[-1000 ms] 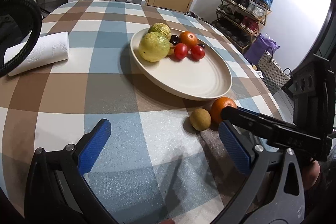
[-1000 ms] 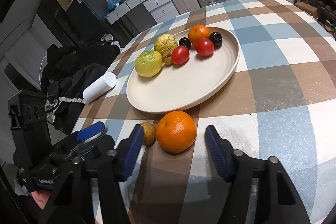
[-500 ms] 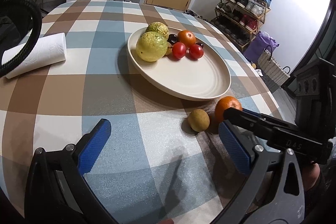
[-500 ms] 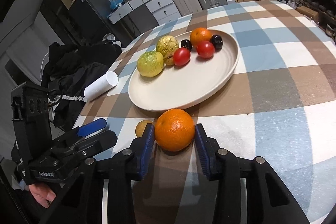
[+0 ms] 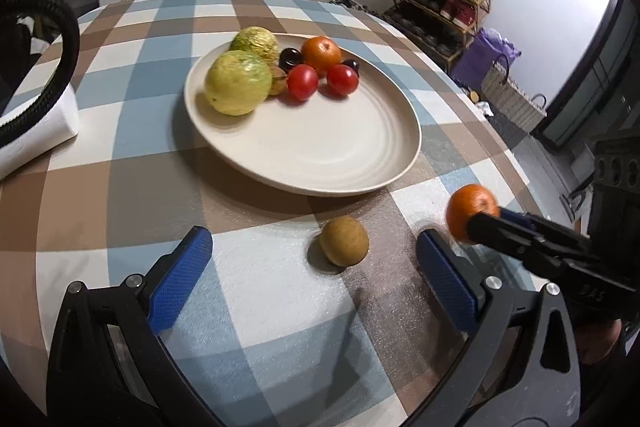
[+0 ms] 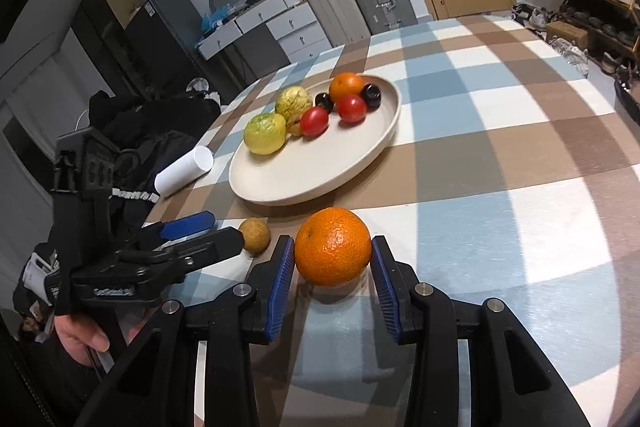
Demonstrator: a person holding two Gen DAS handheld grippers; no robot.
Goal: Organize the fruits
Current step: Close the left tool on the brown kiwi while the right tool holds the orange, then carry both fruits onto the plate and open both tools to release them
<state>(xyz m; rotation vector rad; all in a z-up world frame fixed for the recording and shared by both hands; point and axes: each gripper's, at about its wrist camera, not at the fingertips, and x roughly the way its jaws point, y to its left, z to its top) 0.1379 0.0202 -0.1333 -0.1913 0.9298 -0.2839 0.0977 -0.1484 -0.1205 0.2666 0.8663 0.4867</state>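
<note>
From the left wrist view, your left gripper (image 5: 314, 269) stood wide open and empty, and the small brown fruit (image 5: 344, 241) lay on the tablecloth (image 5: 120, 187) between its pads, near the plate (image 5: 340, 155). It looked light and firm.

From the right wrist view, your right gripper (image 6: 332, 279) held the orange (image 6: 333, 246) at its 2 sides, seemingly lifted off the cloth. The peel looked firm but could slip.

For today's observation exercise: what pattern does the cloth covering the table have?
The tablecloth has a check of blue, brown and white squares, clearest in the right wrist view.
</note>
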